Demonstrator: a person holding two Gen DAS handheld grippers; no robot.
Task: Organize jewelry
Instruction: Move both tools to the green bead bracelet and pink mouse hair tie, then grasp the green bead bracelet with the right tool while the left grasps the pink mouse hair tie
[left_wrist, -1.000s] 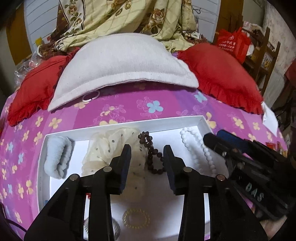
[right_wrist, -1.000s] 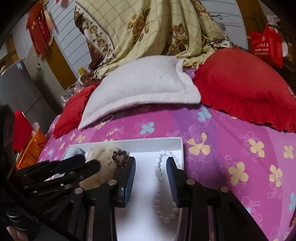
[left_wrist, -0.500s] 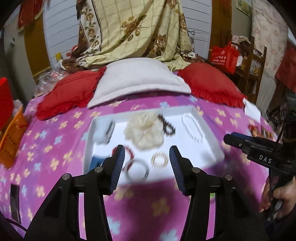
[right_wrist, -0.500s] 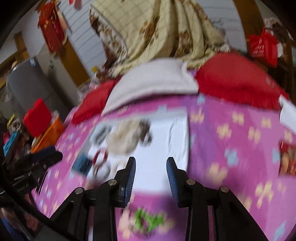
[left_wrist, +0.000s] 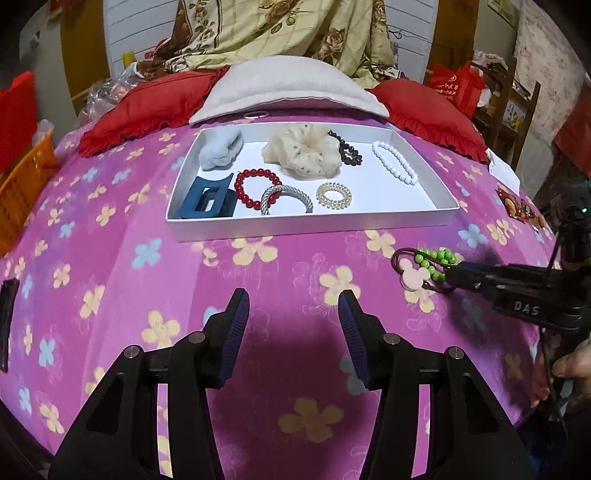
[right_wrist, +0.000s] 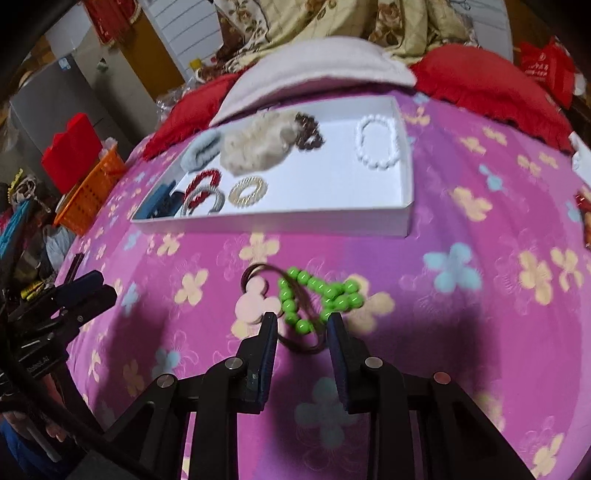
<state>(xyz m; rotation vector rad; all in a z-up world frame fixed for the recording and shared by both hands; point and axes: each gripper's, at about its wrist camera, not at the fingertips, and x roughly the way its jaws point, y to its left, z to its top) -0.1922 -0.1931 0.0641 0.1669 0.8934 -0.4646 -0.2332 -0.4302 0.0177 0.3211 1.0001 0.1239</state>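
Right gripper (right_wrist: 302, 323) jaws are closing around the brown hair tie (right_wrist: 295, 332) tangled with the green bead bracelet (right_wrist: 317, 297), near of the white tray (right_wrist: 280, 221). Both could be lifted together, or the beads dropped. Left gripper (left_wrist: 291, 314) is held apart, empty.

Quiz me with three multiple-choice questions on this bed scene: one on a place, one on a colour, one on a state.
1. Where does the green bead bracelet lie?
A. in the white tray
B. on the pink bedspread, in front of the tray
C. on the pillow

2. What colour is the bracelet nearest the tray's right wall?
A. white
B. red
C. blue

3. What does the left gripper hold?
A. a hair clip
B. a scrunchie
C. nothing

Answers: B, it lies on the bedspread outside the white tray; A, the white bracelet lies there; C, its jaws stand apart over bare cloth.
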